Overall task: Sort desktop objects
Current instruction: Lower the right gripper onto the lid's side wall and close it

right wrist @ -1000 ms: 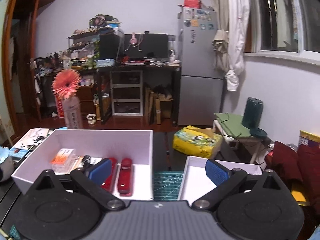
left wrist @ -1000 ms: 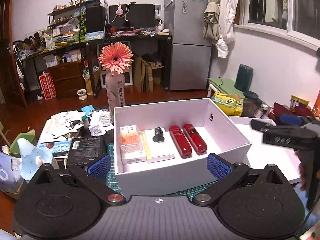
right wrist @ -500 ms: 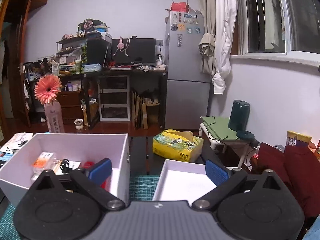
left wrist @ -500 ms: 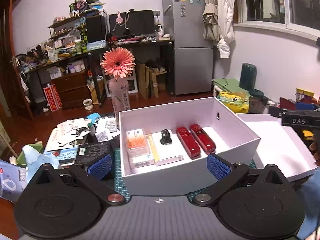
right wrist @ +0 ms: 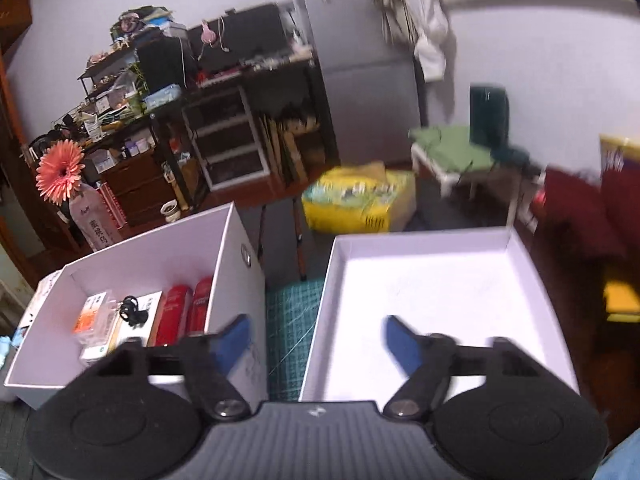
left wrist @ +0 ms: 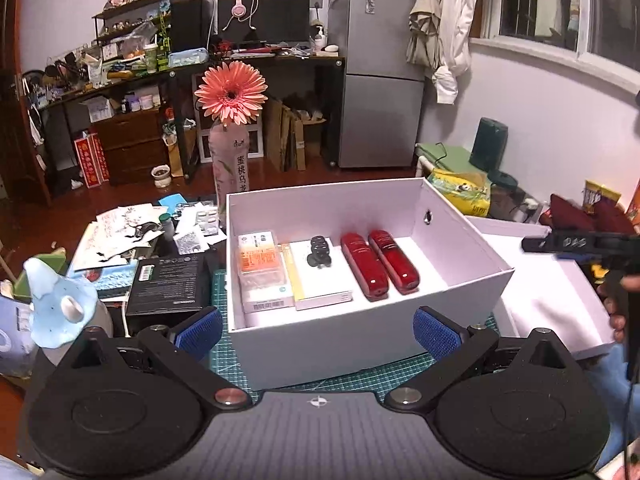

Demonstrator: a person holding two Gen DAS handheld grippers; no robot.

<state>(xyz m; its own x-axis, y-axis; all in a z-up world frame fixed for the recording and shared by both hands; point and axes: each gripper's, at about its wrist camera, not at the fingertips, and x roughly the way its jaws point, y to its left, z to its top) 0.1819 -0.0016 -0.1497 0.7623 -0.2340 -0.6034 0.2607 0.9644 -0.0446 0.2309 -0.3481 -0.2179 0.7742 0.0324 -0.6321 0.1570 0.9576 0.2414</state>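
Left wrist view has my left gripper (left wrist: 318, 327) standing wide apart with nothing between its blue pads (left wrist: 199, 330), straddling the near wall of the white box (left wrist: 320, 344) without touching it. I take that box as my landmark. Inside it, against its left wall, lies an orange-and-white packet (left wrist: 262, 270); just right of that a flat white carton (left wrist: 320, 284) with a small black clip (left wrist: 319, 254) resting on top; right of the carton two red tubes (left wrist: 380, 266) lie side by side, touching, with bare floor between them and the right wall. Left of the box sit a black carton (left wrist: 168, 286) and loose papers (left wrist: 120, 228); behind its far left corner stands a bottle holding a pink flower (left wrist: 231, 96). Right of the box lies the shallow white lid (right wrist: 432, 292), turned open side up, with a strip of green cutting mat (right wrist: 290, 320) showing between the two. My right gripper (right wrist: 318, 342) hangs over that strip and the lid's near left corner, its jaws closing, with no object caught between them; the picture there is blurred. From the left wrist I see it as a dark bar above the lid, with fingers of my hand (left wrist: 618, 304) beneath.
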